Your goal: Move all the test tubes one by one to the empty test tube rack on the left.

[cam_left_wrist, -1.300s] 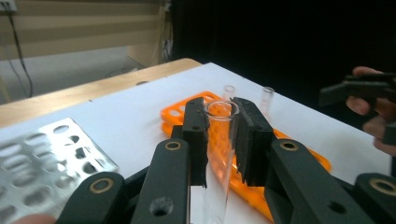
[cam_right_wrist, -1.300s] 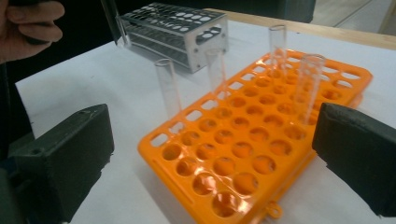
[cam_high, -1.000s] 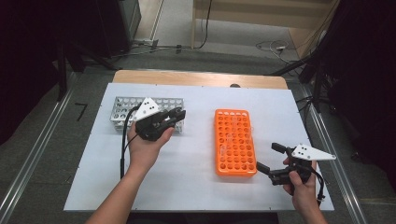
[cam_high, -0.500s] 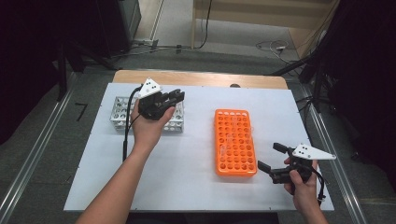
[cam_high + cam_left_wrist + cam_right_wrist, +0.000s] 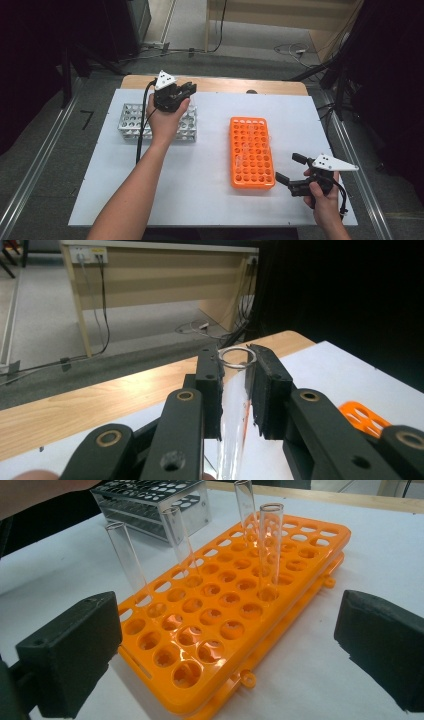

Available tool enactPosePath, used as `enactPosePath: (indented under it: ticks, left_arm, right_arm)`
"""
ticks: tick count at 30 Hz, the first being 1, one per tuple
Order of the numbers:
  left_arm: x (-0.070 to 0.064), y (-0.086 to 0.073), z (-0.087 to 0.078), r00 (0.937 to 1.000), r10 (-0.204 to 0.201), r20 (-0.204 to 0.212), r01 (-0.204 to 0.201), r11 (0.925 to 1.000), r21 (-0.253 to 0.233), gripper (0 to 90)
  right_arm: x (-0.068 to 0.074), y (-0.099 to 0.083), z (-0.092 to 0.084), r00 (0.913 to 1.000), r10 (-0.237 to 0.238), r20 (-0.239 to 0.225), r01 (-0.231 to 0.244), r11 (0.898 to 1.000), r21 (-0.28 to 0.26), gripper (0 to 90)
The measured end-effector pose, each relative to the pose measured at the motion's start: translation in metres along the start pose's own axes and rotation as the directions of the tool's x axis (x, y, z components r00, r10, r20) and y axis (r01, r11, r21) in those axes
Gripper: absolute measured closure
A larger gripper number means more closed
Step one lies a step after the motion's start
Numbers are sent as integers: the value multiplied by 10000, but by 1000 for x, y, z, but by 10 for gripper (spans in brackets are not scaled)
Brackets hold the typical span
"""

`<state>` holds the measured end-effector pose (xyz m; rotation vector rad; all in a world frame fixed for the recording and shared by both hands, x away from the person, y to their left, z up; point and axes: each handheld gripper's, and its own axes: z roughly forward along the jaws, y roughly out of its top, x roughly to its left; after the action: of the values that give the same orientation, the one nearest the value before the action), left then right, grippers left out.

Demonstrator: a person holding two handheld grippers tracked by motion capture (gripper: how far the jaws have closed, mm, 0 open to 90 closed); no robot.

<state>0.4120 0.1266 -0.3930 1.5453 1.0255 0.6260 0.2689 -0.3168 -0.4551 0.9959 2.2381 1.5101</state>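
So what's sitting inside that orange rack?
Four clear glass test tubes stand upright in holes of the orange rack; the other holes in view look empty. Its holes nearest the right gripper's own jaws are partly covered.

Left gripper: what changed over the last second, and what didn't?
The left gripper moved away from the person, from the near edge of the grey metal tube rack to past its far edge, near the table's wooden strip. Its jaws are shut on a clear glass test tube. The right gripper stayed open beside the orange plastic tube rack; both racks stayed put.
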Motion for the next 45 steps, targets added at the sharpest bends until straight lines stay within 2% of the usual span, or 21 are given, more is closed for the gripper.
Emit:
enactPosePath:
  ticks: [7,15,21,25,35,41,45]
  left_arm:
    - [5,-7,11,9989,174,-427,-160,9993,337,758]
    - [8,-15,22,9980,117,-619,-77,9979,641,758]
    - [6,-21,25,9977,242,-629,-188,9961,865,758]
    - [6,-26,26,9962,348,-792,-267,9946,1005,757]
    - [6,-34,28,9962,262,-836,-140,9896,1435,752]
    - [8,-35,28,9972,96,-747,49,9815,1914,737]
    - [9,-35,28,9972,-20,-748,165,9811,1930,719]
  right_arm:
    - [-3,-1,-1,10000,94,13,-94,9999,-54,0]
    - [-4,-1,-2,9999,150,47,-149,9999,-73,0]
    - [-4,-1,-2,9999,159,64,-158,9998,-100,0]
    - [-5,-1,-2,9998,173,72,-172,9998,-93,0]
    - [-5,-1,-2,9998,211,32,-210,9997,-124,0]
    - [-6,-2,-1,9996,270,19,-269,9996,-108,0]
    - [-6,-2,-1,9997,261,5,-261,9996,-117,0]
